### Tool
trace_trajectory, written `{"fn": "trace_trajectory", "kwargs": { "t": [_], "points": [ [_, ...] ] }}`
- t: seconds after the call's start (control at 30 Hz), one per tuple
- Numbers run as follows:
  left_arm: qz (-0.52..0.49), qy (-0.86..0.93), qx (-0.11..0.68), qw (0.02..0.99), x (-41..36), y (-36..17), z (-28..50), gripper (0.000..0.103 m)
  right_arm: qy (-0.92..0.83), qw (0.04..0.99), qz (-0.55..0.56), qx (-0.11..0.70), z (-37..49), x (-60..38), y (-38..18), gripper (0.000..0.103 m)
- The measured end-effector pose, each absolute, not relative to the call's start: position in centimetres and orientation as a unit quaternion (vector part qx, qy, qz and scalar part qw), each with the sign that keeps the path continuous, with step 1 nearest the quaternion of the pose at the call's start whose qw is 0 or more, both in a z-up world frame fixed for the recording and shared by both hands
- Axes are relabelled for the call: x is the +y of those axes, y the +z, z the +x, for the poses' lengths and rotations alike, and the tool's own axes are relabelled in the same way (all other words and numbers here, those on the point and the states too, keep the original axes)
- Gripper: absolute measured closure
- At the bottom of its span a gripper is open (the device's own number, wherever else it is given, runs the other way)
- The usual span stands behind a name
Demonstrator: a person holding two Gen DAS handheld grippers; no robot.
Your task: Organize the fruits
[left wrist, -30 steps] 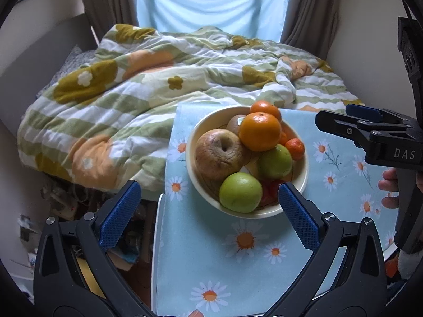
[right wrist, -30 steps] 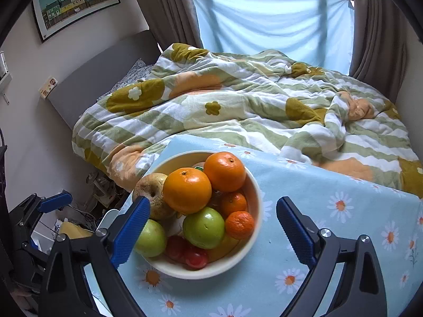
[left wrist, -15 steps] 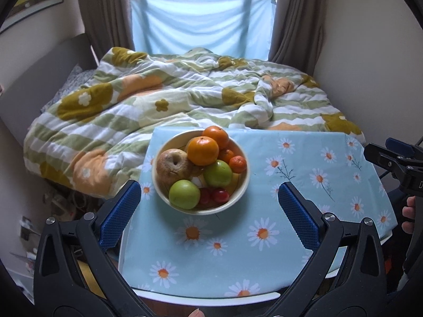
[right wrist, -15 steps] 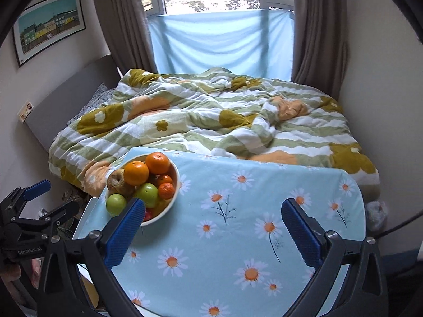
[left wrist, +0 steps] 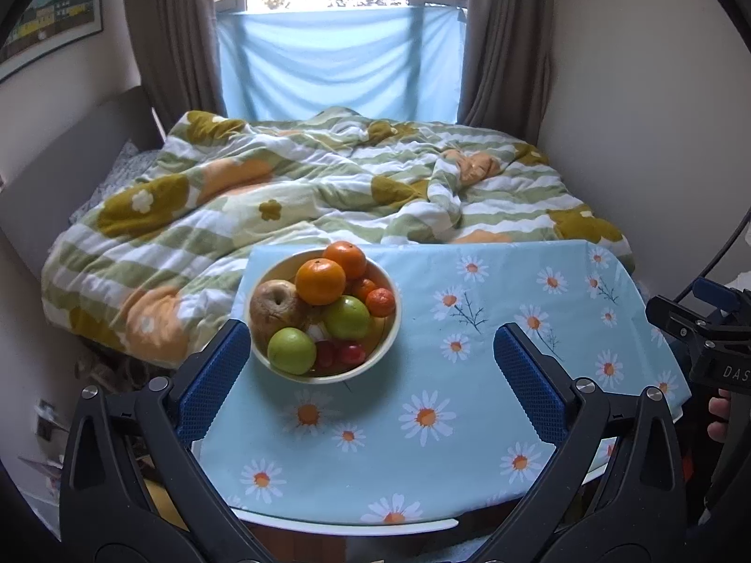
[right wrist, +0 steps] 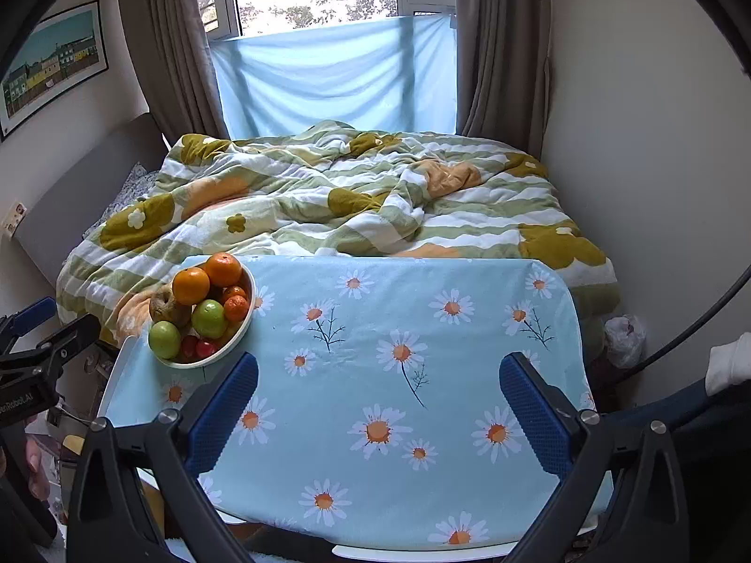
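Fruit bowl [left wrist: 324, 377] piled with oranges, green apples, a pear and tomatoes sits at the table's [right wrist: 469, 366] far left corner by the bed [right wrist: 328, 197]; my left gripper [left wrist: 371, 366] and right gripper [right wrist: 378, 394] hover with fingers spread wide, empty.

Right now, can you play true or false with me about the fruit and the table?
1. The fruit all sits in one bowl. True.
2. The bowl is in the middle of the table. False: it stands near the table's far left corner, by the bed.
3. The left gripper holds a green apple. False: its fingers are open and empty; the apple lies in the bowl.
4. Two big oranges sit on top of the pile. True.
5. The tablecloth has daisies on it. True.
6. The right gripper is shut. False: its fingers stand wide apart with nothing between them.
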State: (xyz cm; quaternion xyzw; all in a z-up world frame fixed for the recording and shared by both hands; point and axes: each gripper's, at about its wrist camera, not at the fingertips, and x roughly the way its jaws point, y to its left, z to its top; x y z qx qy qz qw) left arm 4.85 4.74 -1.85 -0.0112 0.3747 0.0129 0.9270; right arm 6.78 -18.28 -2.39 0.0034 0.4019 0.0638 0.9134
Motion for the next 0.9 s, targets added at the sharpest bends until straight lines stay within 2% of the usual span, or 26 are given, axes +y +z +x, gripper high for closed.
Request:
{"fn": "trace_trajectory", "kwargs": {
  "t": [0.9],
  "points": [
    [0.000, 0.000, 0.358, 0.934, 3.6, -1.1, 5.3, 0.000, 0.039, 0.921, 0.012, 0.387, 6.7, -19.5, -1.6, 0.000]
  ]
}}
